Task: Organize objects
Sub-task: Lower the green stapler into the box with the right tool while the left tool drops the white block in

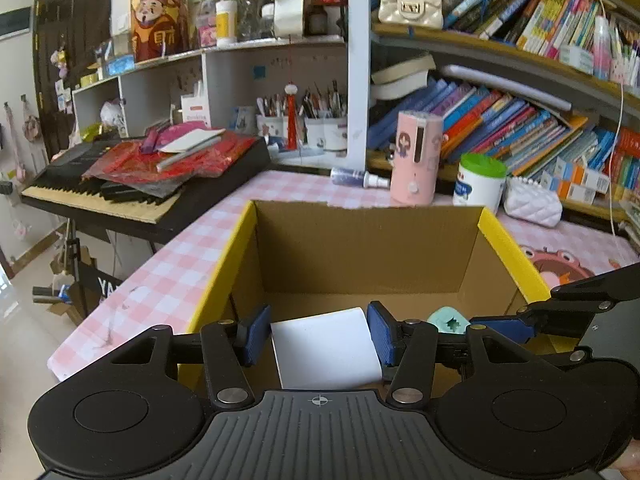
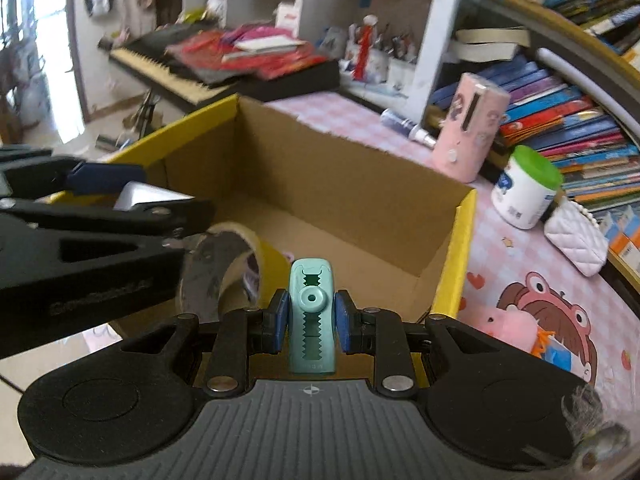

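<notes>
An open cardboard box (image 1: 360,248) with yellow rims stands on the pink checked table; it also shows in the right wrist view (image 2: 360,184). My left gripper (image 1: 320,334) is shut on a white box-like object (image 1: 326,350) and holds it over the box's near end. My right gripper (image 2: 311,322) is shut on a mint green clip-shaped object (image 2: 311,316) above the box's near right part; that object also shows in the left wrist view (image 1: 448,320). A roll of yellow tape (image 2: 228,268) lies inside the box under the left gripper (image 2: 132,196).
Behind the box stand a pink cylinder (image 1: 416,158), a white jar with a green lid (image 1: 480,182), a small spray bottle (image 1: 356,178) and a white quilted purse (image 1: 532,202). Bookshelves fill the right. A keyboard (image 1: 132,184) piled with red items sits left.
</notes>
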A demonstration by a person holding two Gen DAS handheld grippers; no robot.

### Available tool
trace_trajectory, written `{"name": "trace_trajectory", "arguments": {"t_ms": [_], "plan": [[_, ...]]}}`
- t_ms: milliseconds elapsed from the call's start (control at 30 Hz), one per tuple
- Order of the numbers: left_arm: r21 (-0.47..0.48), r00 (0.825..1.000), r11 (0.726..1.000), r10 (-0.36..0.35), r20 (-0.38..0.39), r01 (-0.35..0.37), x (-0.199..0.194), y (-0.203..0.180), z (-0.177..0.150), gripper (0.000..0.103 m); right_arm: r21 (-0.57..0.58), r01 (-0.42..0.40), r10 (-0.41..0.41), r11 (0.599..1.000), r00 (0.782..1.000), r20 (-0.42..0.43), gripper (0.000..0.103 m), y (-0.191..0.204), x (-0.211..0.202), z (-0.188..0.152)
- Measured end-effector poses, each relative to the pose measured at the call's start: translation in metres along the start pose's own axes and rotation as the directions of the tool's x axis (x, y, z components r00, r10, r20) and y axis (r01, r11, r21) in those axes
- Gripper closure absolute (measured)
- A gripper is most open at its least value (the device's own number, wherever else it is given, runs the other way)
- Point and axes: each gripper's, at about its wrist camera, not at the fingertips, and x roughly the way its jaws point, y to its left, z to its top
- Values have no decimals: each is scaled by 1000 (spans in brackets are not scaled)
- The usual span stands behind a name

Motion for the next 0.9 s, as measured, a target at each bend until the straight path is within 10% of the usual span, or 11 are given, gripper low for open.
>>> {"name": "trace_trajectory", "arguments": {"t_ms": [467, 900], "plan": [[-80, 995, 997, -1, -98, -6, 19, 8, -10, 60, 10, -46, 46, 999, 998, -45, 80, -3, 16, 3], [-124, 997, 992, -27, 78, 36, -29, 13, -3, 39, 77, 1, -7, 997, 997, 78, 69, 4, -19, -2]]}}
